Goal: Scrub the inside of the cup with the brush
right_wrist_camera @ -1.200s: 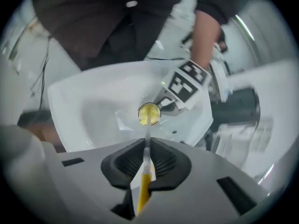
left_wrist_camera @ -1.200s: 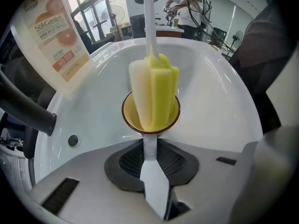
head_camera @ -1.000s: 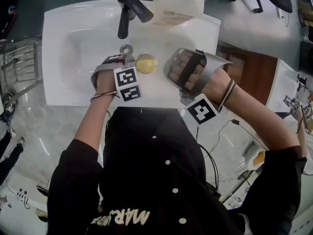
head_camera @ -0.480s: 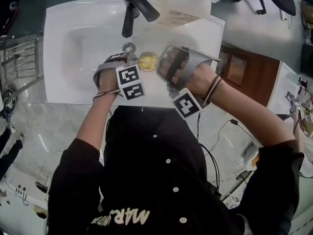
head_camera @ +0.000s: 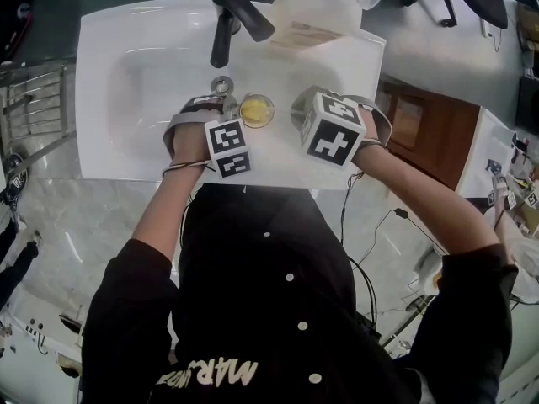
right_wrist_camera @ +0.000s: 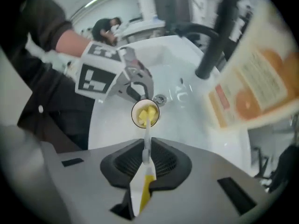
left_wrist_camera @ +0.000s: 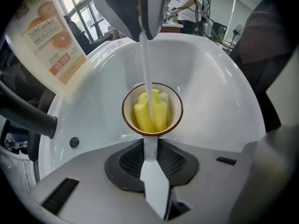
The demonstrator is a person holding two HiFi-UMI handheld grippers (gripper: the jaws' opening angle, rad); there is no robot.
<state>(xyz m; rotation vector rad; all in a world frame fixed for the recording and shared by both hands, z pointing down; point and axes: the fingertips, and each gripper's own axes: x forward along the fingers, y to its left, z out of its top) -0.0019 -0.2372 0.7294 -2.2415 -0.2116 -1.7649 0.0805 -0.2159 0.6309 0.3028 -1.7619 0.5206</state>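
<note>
A small white cup with a brown rim is held over the white sink. My left gripper is shut on its handle, and the white handle piece shows between the jaws in the left gripper view. The brush's yellow sponge head sits inside the cup. Its thin white handle runs up to my right gripper. In the right gripper view my right gripper is shut on the brush handle, and the cup lies straight ahead. In the head view the right marker cube hides those jaws.
A black faucet reaches over the basin, with the drain just behind the cup. A carton with an orange label stands on the sink's back right corner. A wire rack is at the left, and a brown cabinet at the right.
My right hand has rolled over so its marker cube now faces up, and it sits a little farther right. The cup and my left gripper have stayed in place.
</note>
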